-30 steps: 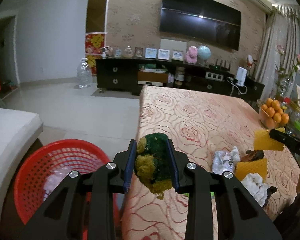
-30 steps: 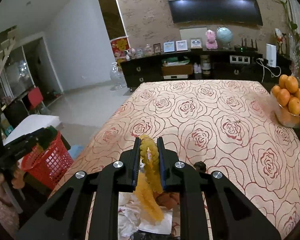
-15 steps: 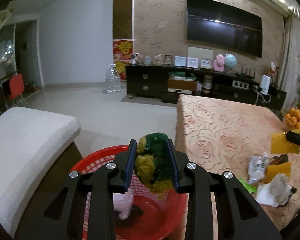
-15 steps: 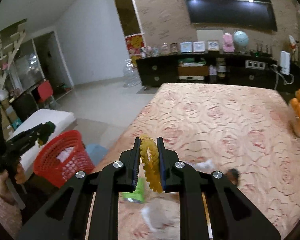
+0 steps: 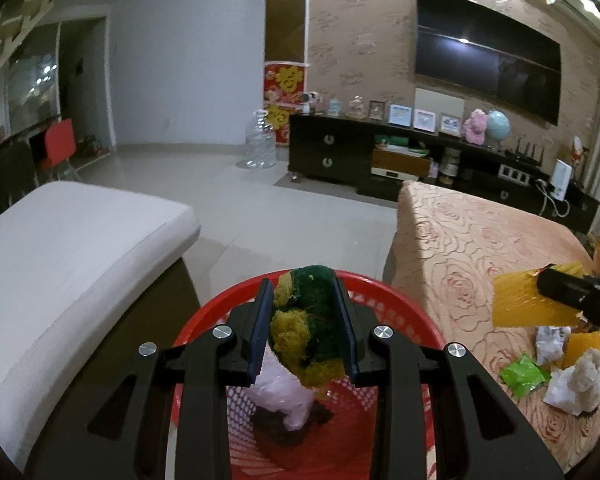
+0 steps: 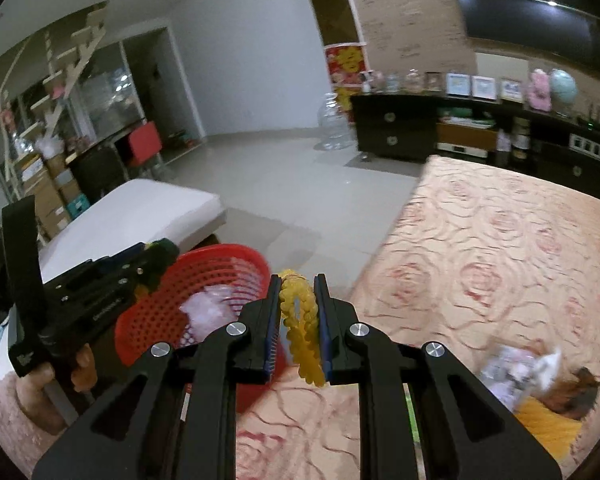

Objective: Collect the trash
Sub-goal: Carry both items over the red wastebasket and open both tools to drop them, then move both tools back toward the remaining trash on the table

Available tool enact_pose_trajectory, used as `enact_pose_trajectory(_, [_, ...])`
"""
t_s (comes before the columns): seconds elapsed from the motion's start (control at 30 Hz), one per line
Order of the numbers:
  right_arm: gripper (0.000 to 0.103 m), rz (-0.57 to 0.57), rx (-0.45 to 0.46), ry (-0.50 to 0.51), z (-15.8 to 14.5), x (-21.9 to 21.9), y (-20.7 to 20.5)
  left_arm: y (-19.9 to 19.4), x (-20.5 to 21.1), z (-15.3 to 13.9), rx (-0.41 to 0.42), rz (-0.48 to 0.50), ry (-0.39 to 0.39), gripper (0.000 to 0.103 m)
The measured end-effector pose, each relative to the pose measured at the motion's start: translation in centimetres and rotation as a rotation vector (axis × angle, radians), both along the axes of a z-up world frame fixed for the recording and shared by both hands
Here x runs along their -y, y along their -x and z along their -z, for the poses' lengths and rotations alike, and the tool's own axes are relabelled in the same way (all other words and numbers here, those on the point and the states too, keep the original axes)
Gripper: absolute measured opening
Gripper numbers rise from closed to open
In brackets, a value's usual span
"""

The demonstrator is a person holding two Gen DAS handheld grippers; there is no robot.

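So far the red basket (image 5: 396, 300) beside the table's left edge holds what looks like pink wrapping, the left gripper (image 5: 303, 330) clamps a green-yellow sponge (image 5: 306, 332) above it, the right gripper (image 6: 298, 322) pinches a yellow scrap (image 6: 300, 320), and several wrappers (image 5: 556, 364) remain near the table's (image 5: 460, 248) front edge

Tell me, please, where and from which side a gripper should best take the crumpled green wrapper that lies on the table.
The green wrapper lies nearly flat on the rose-patterned tablecloth, so probably come from above and pinch its raised crumpled middle. Its left edge is free; white crumpled paper crowds its right side, so keep the fingers toward the left.
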State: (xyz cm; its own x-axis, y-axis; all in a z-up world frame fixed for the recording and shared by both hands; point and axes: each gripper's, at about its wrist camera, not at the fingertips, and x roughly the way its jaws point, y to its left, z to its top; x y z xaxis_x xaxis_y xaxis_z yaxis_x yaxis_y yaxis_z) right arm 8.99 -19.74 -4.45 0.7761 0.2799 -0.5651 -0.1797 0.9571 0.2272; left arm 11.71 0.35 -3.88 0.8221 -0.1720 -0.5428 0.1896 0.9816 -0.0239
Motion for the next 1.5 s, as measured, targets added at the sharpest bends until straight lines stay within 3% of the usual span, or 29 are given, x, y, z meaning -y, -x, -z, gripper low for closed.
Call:
enact_pose_trajectory(0.2, [0.017, -0.047, -0.037, -0.009, 0.6, -2.4, -1.9, -0.6, -1.4, 0.6, -0.042, -0.039, 0.010, 0.029])
enact_pose_trajectory(0.6, [0.017, -0.105, -0.110, -0.047, 1.3, -5.6, -4.9, -2.0, -1.5, 2.3, -0.121, -0.071, -0.043, 0.029])
enact_pose_trajectory(0.83, [0.019, -0.124, -0.152, -0.054, 2.1, -6.5, -6.1, -2.5, -2.1, 2.5, -0.154, -0.084, -0.002, 0.032])
enact_pose_trajectory(0.93, [0.030, -0.119, -0.163, -0.074, 2.5, -6.2, -6.2, -2.7, -2.5, 2.4, -0.157, -0.090, 0.023, 0.035])
enact_pose_trajectory(0.97, [0.041, -0.113, -0.161, -0.080, 2.5, -6.1, -6.2, -2.7, -2.6, 2.4, -0.157, -0.093, 0.027, 0.036])
enact_pose_trajectory(1.0, [0.051, -0.105, -0.159, -0.088, 2.6, -5.9, -6.1, -2.7, -2.6, 2.5, -0.160, -0.093, 0.033, 0.037])
enact_pose_trajectory(1.07, [0.058, -0.088, -0.154, -0.102, 2.5, -5.5, -5.9, -2.6, -2.8, 2.5, -0.161, -0.092, 0.045, 0.052])
enact_pose_trajectory(1.23, [0.060, -0.069, -0.139, -0.104, 2.1, -4.5, -5.0, -2.2, -2.6, 1.9, -0.131, -0.086, 0.063, 0.076])
enact_pose_trajectory(1.5, [0.069, -0.004, -0.094, -0.075, 1.4, -1.9, -2.2, -1.5, -2.9, 0.8, -0.084, -0.081, 0.137, 0.086])
